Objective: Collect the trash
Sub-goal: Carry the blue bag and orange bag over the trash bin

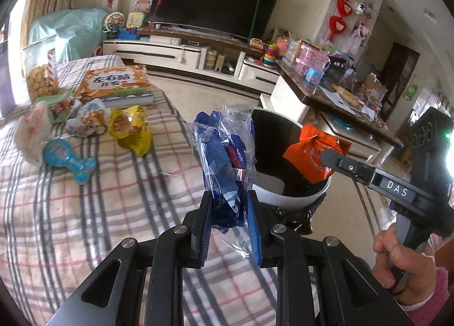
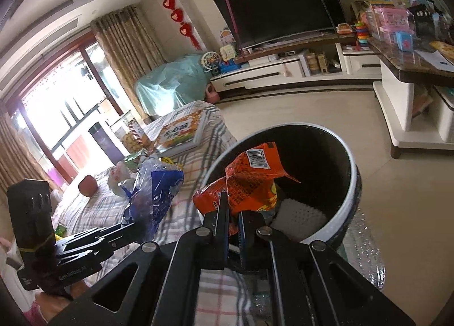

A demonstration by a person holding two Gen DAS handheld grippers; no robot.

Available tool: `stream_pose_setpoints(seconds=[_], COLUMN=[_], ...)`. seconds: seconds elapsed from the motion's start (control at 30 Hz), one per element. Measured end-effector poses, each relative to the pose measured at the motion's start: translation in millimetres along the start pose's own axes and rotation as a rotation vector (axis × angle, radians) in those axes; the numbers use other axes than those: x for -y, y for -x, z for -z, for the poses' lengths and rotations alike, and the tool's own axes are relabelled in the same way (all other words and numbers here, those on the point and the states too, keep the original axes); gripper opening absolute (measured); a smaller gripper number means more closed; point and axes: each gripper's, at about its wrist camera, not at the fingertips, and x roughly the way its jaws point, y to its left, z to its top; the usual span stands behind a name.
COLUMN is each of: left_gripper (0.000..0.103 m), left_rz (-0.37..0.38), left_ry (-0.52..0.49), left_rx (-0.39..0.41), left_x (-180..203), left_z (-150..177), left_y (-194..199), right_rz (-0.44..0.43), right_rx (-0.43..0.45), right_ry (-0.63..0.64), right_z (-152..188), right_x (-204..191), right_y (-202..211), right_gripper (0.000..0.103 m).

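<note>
My left gripper point(image 1: 228, 198) is shut on a crumpled blue and clear plastic wrapper point(image 1: 224, 155) and holds it upright next to the round white trash bin point(image 1: 295, 197) with a black inside. My right gripper point(image 2: 233, 202) is shut on an orange snack wrapper point(image 2: 249, 181) and holds it over the bin's open mouth point(image 2: 312, 155). In the left wrist view the right gripper point(image 1: 326, 154) reaches in from the right with the orange wrapper point(image 1: 312, 153). In the right wrist view the left gripper point(image 2: 133, 225) with the blue wrapper point(image 2: 159, 192) is at the left. White crumpled trash point(image 2: 298, 214) lies in the bin.
The plaid-covered table point(image 1: 99, 212) carries a yellow wrapper point(image 1: 132, 130), a blue bone-shaped pack point(image 1: 69, 157), white wrappers point(image 1: 85, 117), a picture book point(image 1: 116, 84) and a cookie jar point(image 1: 41, 76). A TV stand point(image 1: 184, 56) and a cluttered side table point(image 1: 340, 90) stand beyond the floor.
</note>
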Motion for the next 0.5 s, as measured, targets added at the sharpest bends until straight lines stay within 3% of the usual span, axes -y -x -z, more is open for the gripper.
stream_pose_setpoints(seconds=[0.5], left_gripper=[0.022], left_rz=[0.001], left_ry=[-0.031], left_rx=[-0.037], left_x=[19.5], left_z=[-17.3], left_y=[-30.6], right_rz=[0.03], right_rx=[-0.018], right_ry=[-0.012], right_z=[-6.5], right_x=[18.9], right_y=[-5.3], right_gripper=[0.005])
